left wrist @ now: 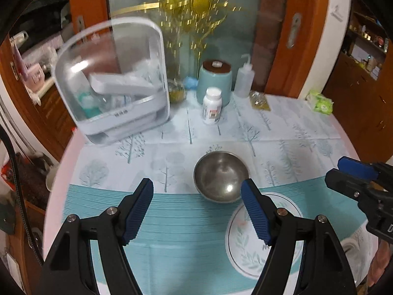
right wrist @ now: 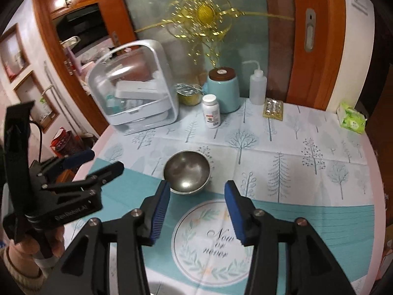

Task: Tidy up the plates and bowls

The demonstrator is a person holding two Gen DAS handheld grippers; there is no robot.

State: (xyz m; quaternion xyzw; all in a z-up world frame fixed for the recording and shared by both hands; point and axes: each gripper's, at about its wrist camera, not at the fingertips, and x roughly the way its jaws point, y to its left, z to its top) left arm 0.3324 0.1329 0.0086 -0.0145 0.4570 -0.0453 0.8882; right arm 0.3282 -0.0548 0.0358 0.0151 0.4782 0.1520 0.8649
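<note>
Nearest the lens, the left tool (left wrist: 197, 211) stands wide open with nothing between its blue pads, and the right tool (right wrist: 197, 212) is also parted, about half open, and holds nothing. Both hang above the bench (right wrist: 307, 172), pointing down toward it. The one piece of tableware that shows is a steel bowl (right wrist: 187, 172), upright and empty, standing alone on the tree-printed cloth (right wrist: 270, 147) just at 12 o'clock of the printed round emblem (right wrist: 211, 243); in the right wrist view it sits at 11 o'clock of the tool's fingertips, apart from them. No plates are in sight, and no stack or rack of dishes can be made out. At 10 o'clock a clear-lidded white box (left wrist: 113, 83) holds other items, and a pill bottle (left wrist: 212, 105) and teal jar (left wrist: 215, 78) stand at 12 o'clock. I judge the bowl is either freshly set down or awaiting pickup; which, the views cannot settle.
</note>
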